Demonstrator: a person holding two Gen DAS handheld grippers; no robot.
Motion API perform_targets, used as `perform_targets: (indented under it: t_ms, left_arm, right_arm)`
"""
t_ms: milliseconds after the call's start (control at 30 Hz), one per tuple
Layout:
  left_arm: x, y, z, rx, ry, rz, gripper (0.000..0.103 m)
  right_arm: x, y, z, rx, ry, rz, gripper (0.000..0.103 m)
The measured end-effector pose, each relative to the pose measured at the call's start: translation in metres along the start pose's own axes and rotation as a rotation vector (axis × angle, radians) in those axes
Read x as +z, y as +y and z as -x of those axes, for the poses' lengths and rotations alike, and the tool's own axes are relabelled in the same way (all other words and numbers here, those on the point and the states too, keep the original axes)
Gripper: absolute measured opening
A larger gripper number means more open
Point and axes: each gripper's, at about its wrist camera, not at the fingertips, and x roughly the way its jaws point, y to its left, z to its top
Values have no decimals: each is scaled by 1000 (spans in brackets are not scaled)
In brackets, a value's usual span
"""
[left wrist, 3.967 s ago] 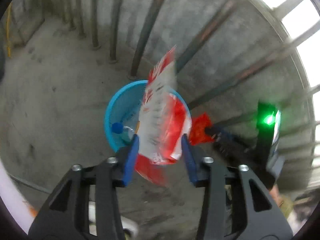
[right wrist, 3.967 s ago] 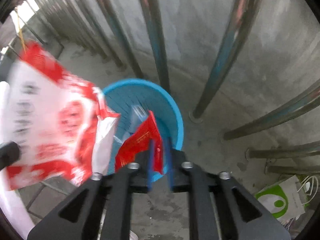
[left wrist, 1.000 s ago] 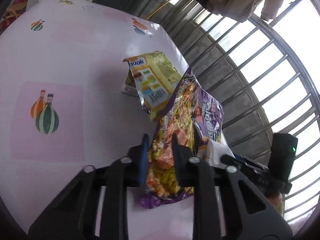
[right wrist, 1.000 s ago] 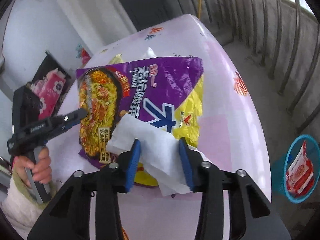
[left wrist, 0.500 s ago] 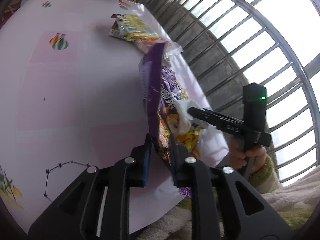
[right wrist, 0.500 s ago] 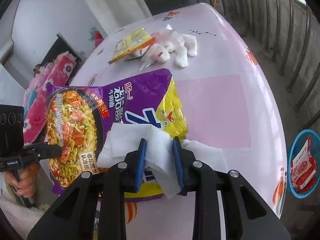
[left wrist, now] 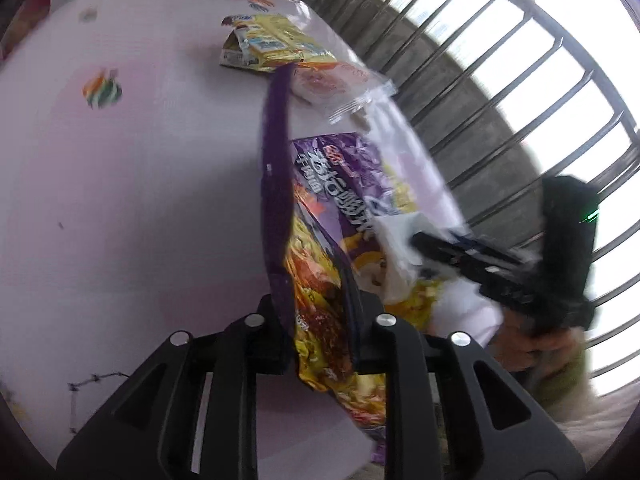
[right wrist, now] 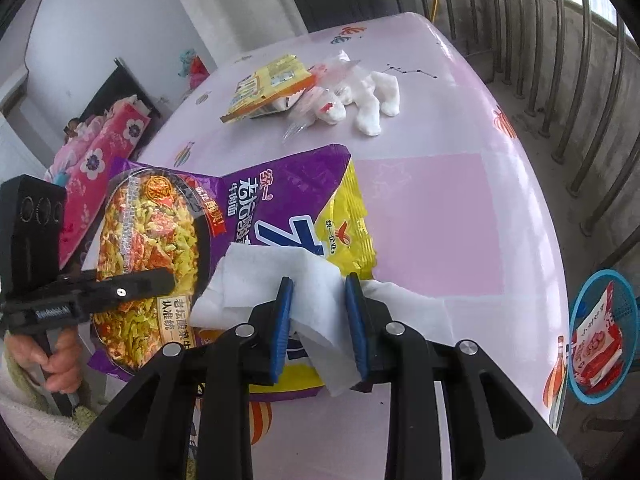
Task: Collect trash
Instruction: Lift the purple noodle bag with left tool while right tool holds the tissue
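The blue bin [right wrist: 600, 332] lies off the bench [right wrist: 432, 216] edge, right of the right gripper [right wrist: 320, 316]. Its fingers are clenched on a white tissue [right wrist: 280, 276]; the left gripper [left wrist: 320, 332] pinches the purple noodle packet [left wrist: 316, 240].

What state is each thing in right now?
Left gripper: shut on purple noodle bag.
Purple noodle bag: lifted, upright.
Right gripper: shut on white tissue.
White tissue: held.
Yellow snack wrapper: lying on table.
Blue bin: holds red-white wrapper.
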Motion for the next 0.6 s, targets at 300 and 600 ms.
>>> perform_targets:
  t_ms: [300, 600]
  left_arm:
    - [-3, -18, 3, 129, 4, -111, 12]
    - [-4, -27, 4, 190, -4, -158, 12]
  right_arm:
    - [-3, 2, 24, -1, -27, 43, 53]
    - [-14, -4, 17, -97, 3, 63, 55]
